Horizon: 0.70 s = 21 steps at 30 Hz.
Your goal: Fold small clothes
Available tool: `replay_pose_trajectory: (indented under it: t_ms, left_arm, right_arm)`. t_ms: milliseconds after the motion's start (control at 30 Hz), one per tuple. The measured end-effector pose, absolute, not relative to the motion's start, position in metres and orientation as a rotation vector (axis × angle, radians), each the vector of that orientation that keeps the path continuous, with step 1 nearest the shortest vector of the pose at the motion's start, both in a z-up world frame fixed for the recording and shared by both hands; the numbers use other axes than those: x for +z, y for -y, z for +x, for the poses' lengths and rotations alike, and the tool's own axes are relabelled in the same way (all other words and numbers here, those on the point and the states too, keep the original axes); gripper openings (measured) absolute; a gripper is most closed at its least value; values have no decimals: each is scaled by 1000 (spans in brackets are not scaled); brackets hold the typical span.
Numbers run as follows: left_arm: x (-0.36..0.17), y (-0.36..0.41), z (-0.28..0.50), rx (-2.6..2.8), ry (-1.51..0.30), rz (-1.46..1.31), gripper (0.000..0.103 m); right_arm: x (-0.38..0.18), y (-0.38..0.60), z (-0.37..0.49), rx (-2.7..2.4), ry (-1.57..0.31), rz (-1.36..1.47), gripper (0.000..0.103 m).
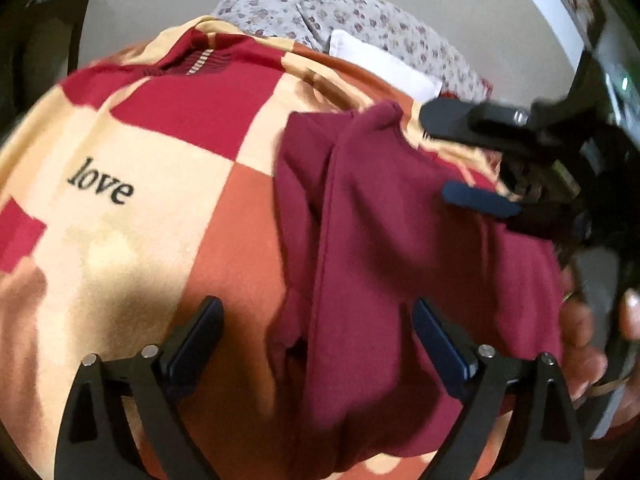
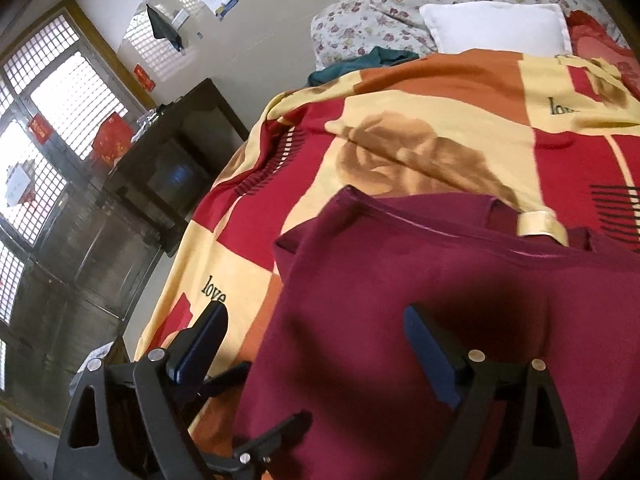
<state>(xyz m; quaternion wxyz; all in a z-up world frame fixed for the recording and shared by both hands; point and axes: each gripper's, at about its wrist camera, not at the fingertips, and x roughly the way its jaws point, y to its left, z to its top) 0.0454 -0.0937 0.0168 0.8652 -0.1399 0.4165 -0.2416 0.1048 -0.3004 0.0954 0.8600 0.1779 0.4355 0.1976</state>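
Note:
A maroon garment (image 1: 400, 248) lies spread on a checked red, orange and cream bedspread (image 1: 152, 240). My left gripper (image 1: 318, 320) is open just above the garment's near edge, its fingers either side of a fold. The right gripper (image 1: 452, 160) shows in the left wrist view at the right, open over the garment's far part. In the right wrist view the garment (image 2: 460, 300) has a cream label (image 2: 542, 226) at its collar. My right gripper (image 2: 316, 332) is open and empty over the cloth, left finger over the bedspread (image 2: 420, 112).
A floral quilt (image 2: 400, 4) and a white pillow (image 2: 496, 26) lie at the bed's head, with a teal garment (image 2: 360, 65) beside them. A dark cabinet (image 2: 176, 152) and a window (image 2: 44, 120) stand left of the bed.

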Motion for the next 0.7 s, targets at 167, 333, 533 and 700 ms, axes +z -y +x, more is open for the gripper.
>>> replay_pose_trajectory:
  t_ms: [167, 333, 533, 700]
  left_arm:
    - [16, 88, 61, -537, -880, -402, 103]
    - [15, 100, 71, -531, -866, -368, 103]
    - [12, 107, 65, -682, -852, -370, 94]
    - [4, 93, 59, -729, -853, -496, 41]
  right_arm:
    - [99, 292, 111, 411, -926, 332, 93]
    - [94, 311, 110, 434, -935, 416, 93]
    - [103, 298, 124, 434, -948, 386, 95]
    - [92, 268, 151, 384, -1102, 267, 99]
